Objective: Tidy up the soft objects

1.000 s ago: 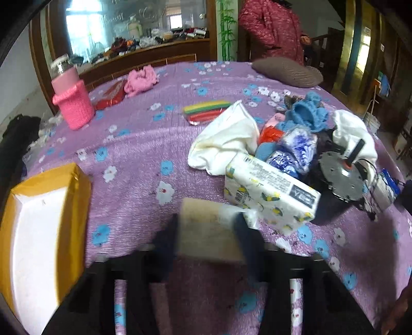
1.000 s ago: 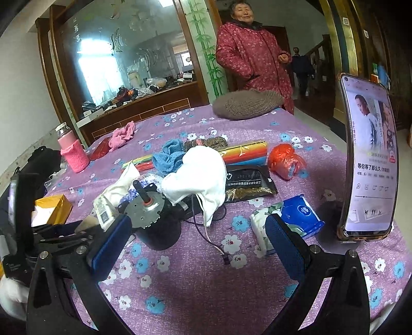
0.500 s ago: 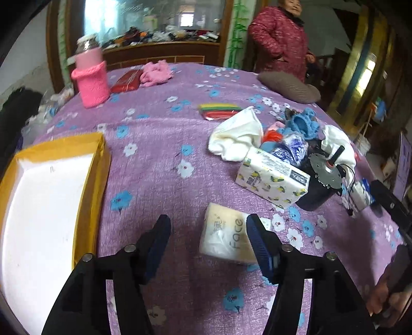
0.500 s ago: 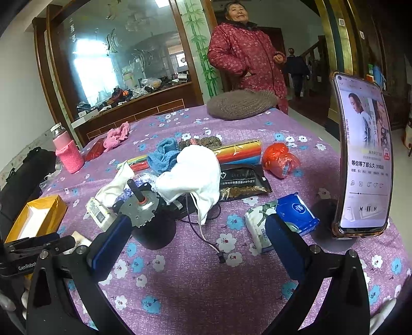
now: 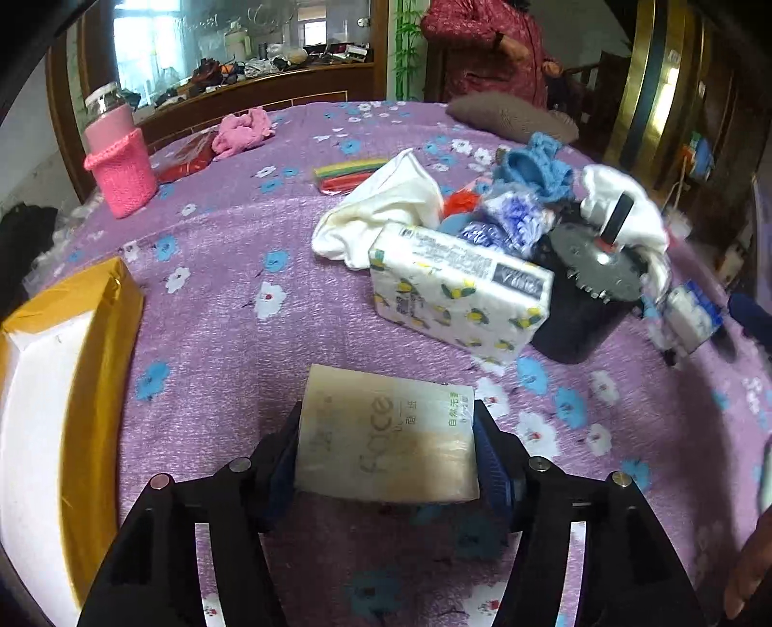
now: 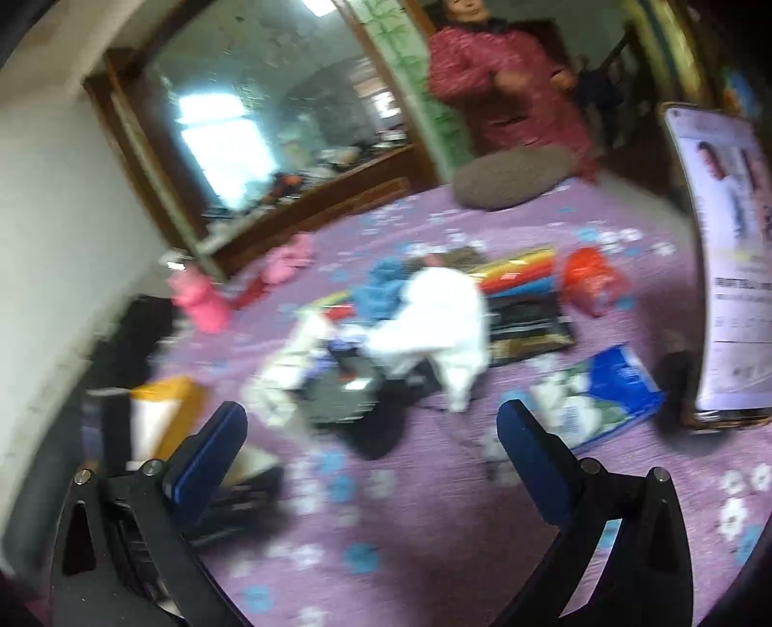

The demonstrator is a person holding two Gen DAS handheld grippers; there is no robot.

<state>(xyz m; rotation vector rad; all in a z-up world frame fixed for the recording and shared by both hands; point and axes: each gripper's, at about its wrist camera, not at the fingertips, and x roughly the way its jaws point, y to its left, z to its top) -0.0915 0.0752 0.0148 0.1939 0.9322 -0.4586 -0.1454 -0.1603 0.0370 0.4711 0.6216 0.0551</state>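
Daylight came from the window (image 5: pixel 144 46) behind the table, leaving the room dim but evenly lit. The left wrist view was mostly sharp, smeared only far right of that window. The right wrist view was blurred throughout. Both curved and darkened toward their edges.

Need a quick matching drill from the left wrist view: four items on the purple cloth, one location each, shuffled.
Things:
1. beige soft tissue pack
2. lemon-print white tissue pack
3. pink knitted-sleeve bottle
4. yellow open cardboard box

Places:
A. far left, standing upright near the wooden ledge
B. between the left claw fingers
C. left edge, white inside
D. centre, leaning on the black cylindrical motor

Pairs: 1-B, 2-D, 3-A, 4-C
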